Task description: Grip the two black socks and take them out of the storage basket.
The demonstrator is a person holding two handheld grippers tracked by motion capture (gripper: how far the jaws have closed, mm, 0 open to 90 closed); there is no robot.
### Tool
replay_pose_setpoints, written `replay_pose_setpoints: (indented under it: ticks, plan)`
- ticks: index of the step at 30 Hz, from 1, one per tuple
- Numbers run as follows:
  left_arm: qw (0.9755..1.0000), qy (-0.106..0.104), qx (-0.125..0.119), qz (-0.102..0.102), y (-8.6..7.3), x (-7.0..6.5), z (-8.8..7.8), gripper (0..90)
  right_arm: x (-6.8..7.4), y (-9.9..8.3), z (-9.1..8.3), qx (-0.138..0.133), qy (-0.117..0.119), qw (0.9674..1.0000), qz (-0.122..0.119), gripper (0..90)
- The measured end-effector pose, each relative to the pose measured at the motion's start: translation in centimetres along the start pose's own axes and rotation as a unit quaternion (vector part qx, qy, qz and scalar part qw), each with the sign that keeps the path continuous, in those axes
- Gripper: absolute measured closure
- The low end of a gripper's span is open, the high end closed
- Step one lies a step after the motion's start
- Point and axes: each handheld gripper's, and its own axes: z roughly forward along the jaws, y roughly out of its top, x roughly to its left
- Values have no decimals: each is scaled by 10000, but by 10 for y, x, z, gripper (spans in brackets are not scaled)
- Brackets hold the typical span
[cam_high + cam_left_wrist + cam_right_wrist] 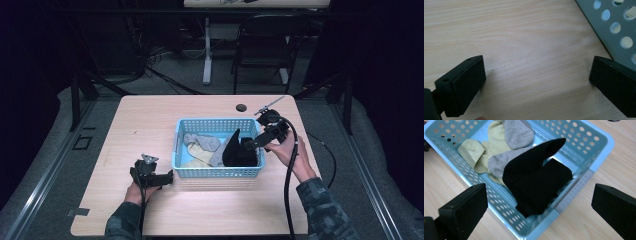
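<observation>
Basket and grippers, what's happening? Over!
Both grippers open, holding nothing. Left gripper low beside the basket. Right gripper above the black sock, which pokes over the rim. Nothing in the way.

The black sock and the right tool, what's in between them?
The blue basket's rim, seen in the right gripper view. The open right tool hovers over that edge; the black sock is inside.

I'm working in what looks like a lab: beyond the wooden tabletop [150, 125] I see cables [150, 60] across grey floor, a black chair [262, 45], dark curtains around it.
</observation>
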Motion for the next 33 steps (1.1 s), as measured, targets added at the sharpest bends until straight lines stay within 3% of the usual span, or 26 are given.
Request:
replay_pose_setpoints:
  ticks: [3,8,15,17,19,22,23,30,33]
  plan:
    - [10000,0,3,10,0,0,0,6,1,4,5,89,44,9999,-50,7]
    - [10000,1,3,10,0,0,0,6,4,15,28,285,119,9995,46,43]
    - [10000,0,3,12,0,0,0,7,5,17,56,660,7,9977,123,91]
    - [10000,0,2,10,0,0,0,6,5,17,69,903,1,9958,167,133]
    - [10000,0,1,11,0,0,0,7,5,16,72,885,-3,9959,171,138]
    - [10000,-1,1,11,0,0,0,6,6,14,83,1085,-281,9935,192,158]
    - [10000,-1,-4,-17,0,0,0,6,7,14,87,1038,-363,9936,264,164]
    - [10000,-5,-3,-4,0,0,0,7,12,17,97,1448,-633,9874,82,222]
    - [10000,-5,-3,-4,0,0,0,7,14,15,101,1420,-650,9876,167,279]
